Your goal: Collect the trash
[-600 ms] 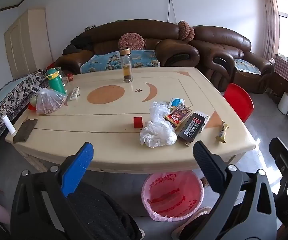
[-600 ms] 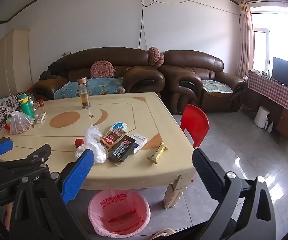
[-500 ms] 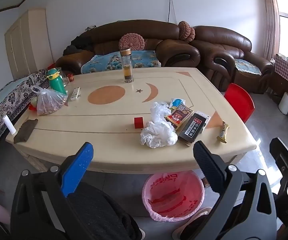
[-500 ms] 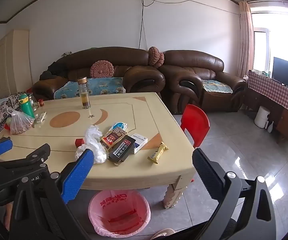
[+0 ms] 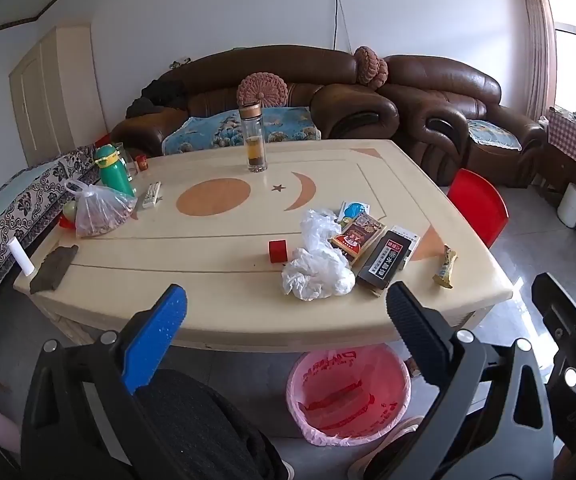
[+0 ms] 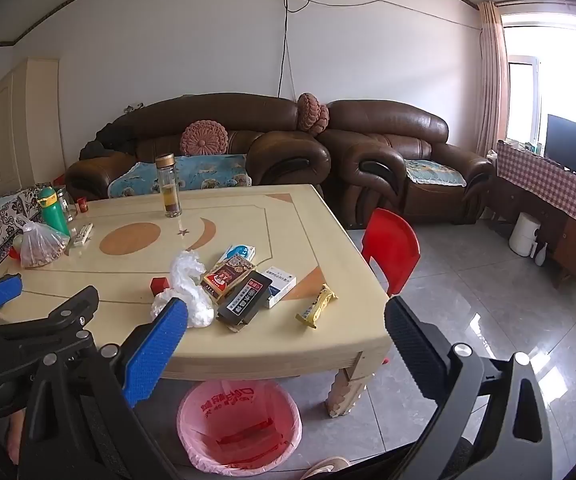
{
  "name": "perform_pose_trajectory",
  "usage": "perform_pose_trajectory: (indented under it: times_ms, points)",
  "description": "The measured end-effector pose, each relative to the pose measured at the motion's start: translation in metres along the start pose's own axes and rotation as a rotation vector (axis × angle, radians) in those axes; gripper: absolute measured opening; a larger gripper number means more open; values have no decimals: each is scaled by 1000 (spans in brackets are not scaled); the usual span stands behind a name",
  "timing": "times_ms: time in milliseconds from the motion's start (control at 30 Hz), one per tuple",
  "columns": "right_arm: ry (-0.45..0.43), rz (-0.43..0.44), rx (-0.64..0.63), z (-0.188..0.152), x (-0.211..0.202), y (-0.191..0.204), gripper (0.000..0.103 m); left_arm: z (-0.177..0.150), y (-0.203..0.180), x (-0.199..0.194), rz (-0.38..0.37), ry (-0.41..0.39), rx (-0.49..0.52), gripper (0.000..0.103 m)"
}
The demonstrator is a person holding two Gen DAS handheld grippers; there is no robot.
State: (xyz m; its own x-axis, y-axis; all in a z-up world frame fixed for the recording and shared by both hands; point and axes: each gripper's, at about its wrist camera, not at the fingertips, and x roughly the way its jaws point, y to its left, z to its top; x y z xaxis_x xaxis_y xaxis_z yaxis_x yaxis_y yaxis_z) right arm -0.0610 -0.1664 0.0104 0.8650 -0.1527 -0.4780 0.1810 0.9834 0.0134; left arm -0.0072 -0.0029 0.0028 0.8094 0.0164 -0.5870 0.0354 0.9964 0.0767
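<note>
A crumpled white plastic bag (image 5: pixel 317 262) (image 6: pixel 188 292) lies near the front of the cream table (image 5: pixel 192 272) (image 6: pixel 295 216). Beside it lie a black packet (image 5: pixel 385 258) (image 6: pixel 244 296), a red-brown packet (image 5: pixel 357 234) (image 6: pixel 228 274), a white box (image 6: pixel 280 280), a blue-white packet (image 5: pixel 351 210) (image 6: pixel 240 252), a yellow snack bar (image 5: pixel 445 266) (image 6: pixel 315 305) and a small red block (image 5: pixel 278 250) (image 6: pixel 159 283). A pink-lined bin (image 5: pixel 347 394) (image 6: pixel 240 428) stands on the floor under the table's front edge. My left gripper (image 5: pixel 286 320) and right gripper (image 6: pixel 286 334) are open and empty, held short of the table.
A glass bottle (image 5: pixel 254 140), a green flask (image 5: pixel 112 168), a bag of food (image 5: pixel 98 212), a remote (image 5: pixel 151 194) and a dark cloth (image 5: pixel 54 268) are on the table. A red chair (image 6: pixel 391 248) stands at its right. Brown sofas (image 6: pixel 288 148) line the back.
Both views have barely shifted; the table has drifted slightly. Both grippers stay open and empty.
</note>
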Motion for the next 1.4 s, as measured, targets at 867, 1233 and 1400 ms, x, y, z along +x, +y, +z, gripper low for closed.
perform_pose_trajectory:
  times_ms: [867,1233,1400]
  points:
    - [1,4,0,0,-1,5,97,-1,4,2,4,13,-4,98]
    - [6,9,-1,-1,0,7,97,-4,6,2,-1,12,1,98]
    - [5,8,-2,-1,-1,8,97,-5,6,2,1,11,1,98]
